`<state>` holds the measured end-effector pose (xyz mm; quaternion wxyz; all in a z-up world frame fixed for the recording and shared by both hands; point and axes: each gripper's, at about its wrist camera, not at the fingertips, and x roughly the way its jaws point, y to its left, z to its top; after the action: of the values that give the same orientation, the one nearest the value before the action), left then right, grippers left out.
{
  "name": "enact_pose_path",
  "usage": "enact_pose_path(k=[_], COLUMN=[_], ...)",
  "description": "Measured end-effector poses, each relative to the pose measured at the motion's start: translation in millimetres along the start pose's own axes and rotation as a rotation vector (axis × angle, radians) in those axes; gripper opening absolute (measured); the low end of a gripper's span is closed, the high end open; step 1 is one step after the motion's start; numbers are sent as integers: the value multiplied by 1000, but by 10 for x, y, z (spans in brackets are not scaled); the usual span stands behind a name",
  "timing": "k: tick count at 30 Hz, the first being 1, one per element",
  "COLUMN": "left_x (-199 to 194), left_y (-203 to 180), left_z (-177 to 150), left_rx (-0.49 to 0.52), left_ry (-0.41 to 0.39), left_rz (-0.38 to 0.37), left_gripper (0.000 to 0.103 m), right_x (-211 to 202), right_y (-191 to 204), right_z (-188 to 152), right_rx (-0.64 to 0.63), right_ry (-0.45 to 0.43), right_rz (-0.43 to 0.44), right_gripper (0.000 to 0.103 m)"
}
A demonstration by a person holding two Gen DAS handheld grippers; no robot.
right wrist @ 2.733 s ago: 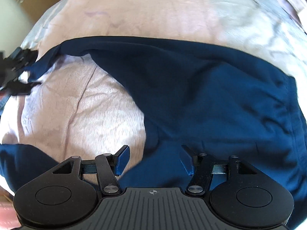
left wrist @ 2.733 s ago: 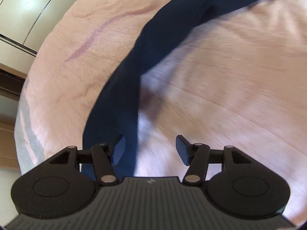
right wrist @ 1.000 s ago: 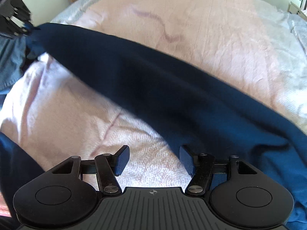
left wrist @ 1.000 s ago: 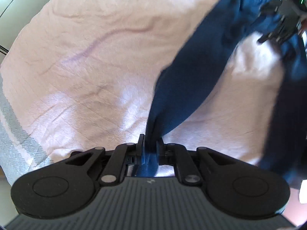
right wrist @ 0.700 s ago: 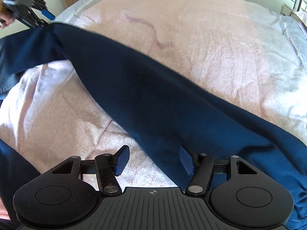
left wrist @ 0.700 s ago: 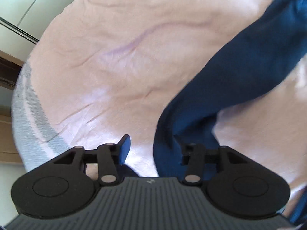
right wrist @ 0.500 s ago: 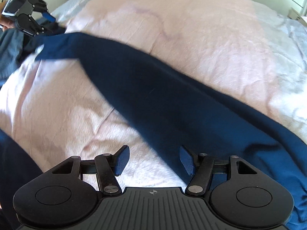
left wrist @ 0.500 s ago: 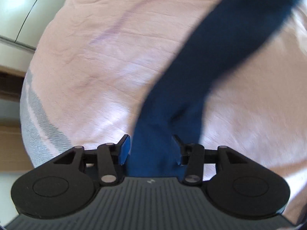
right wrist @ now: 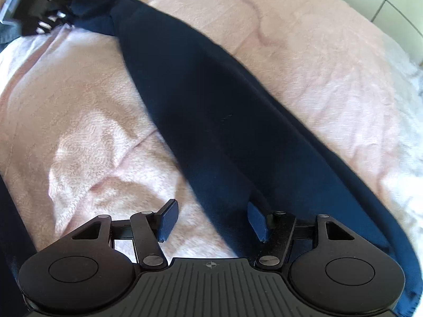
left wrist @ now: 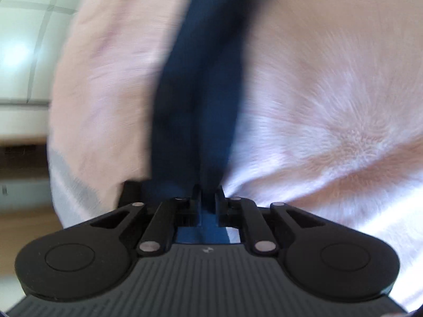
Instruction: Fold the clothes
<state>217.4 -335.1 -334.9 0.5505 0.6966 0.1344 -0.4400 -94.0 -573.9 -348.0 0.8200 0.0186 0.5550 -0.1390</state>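
Note:
A navy blue garment (right wrist: 211, 105) lies stretched as a long band across the pink bed cover (right wrist: 79, 132). In the left wrist view its end (left wrist: 201, 79) runs straight into my left gripper (left wrist: 208, 192), whose jaws are closing and pinch the cloth between the pads. That same gripper (right wrist: 39, 8) shows at the far top left of the right wrist view, holding the band's tip. My right gripper (right wrist: 211, 216) hovers open just over the garment's near edge, with cloth under its right finger (right wrist: 257, 222) and bare cover under the left one.
The pink bed cover (left wrist: 317, 105) has a grey striped border (left wrist: 68, 185) at the left, where the bed ends. Pale floor tiles (left wrist: 21, 39) lie beyond it and also show in the far right corner (right wrist: 396, 0). More dark cloth (right wrist: 10, 224) fills the left edge.
My left gripper opened wide around the garment's end, then shut on it again while dropping close to the bed. The right gripper sank a little and stayed open.

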Motion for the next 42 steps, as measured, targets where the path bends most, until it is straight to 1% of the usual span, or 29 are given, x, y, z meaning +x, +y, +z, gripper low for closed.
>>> enact_pose_path(k=[3,5,7,9,10,11,12,14,15,16,17,21,23,27,30,33,35,37,39,42], left_x=[-440,-670,-699,-612,-544,-465,-416,-431,-449,-492,-546,-775,-759,-688,-720,-706,-641,-495,-540,-756], left_y=[328,493,456,309,200,102,22,-67,-83,-33,51,452,615,701,536,284,105,-24,-143,-309], left_z=[-251,-401,-467,-502,-532,-542,-552,-567,-569,-555,-518,-276,-42,716,1482,2282,2760,3217,3601,4182], left_rx=[-53,-75,-47,13,44,87,117,132,121,70,9,-256,-337,-412,-383,-327,-284,-241,-199,-129], left_ry=[-9,-14,-10,3,25,52,72,86,88,76,54,-72,-123,-231,-327,-399,-409,-421,-464,-568], left_rz=[18,20,0,-30,-71,-105,-133,-167,-182,-195,-211,-290,-328,-420,-516,-606,-638,-677,-710,-769], left_gripper=[8,8,10,12,16,17,20,22,24,28,29,40,40,41,44,50,51,51,50,50], right_x=[-231,-357,-397,-374,-359,-351,-362,-387,-431,-476,-528,-769,-887,-1019,-1042,-974,-915,-868,-855,-961], right_y=[-85,-180,-255,-292,-315,-343,-382,-460,-505,-551,-604,-912,-1117,-1641,-2093,-2558,-2879,-3133,-3302,-3357], right_z=[-27,-56,-83,-119,-146,-177,-210,-279,-323,-368,-418,-631,-728,-903,-980,-1127,-1284,-1458,-1615,-1864], right_rx=[47,100,148,193,224,260,291,354,375,396,411,474,515,587,577,565,606,657,696,745], right_ry=[-31,-52,-45,-23,-14,-4,5,21,21,21,24,37,31,-5,-26,-28,-22,-14,-16,-39], right_rz=[-64,-85,-90,-74,-61,-47,-48,-51,-63,-75,-92,-155,-183,-214,-222,-224,-173,-83,8,81], right_gripper=[62,62,62,62,62,62,62,62,62,62,62,62,62,62,62,62,63,63,63,62])
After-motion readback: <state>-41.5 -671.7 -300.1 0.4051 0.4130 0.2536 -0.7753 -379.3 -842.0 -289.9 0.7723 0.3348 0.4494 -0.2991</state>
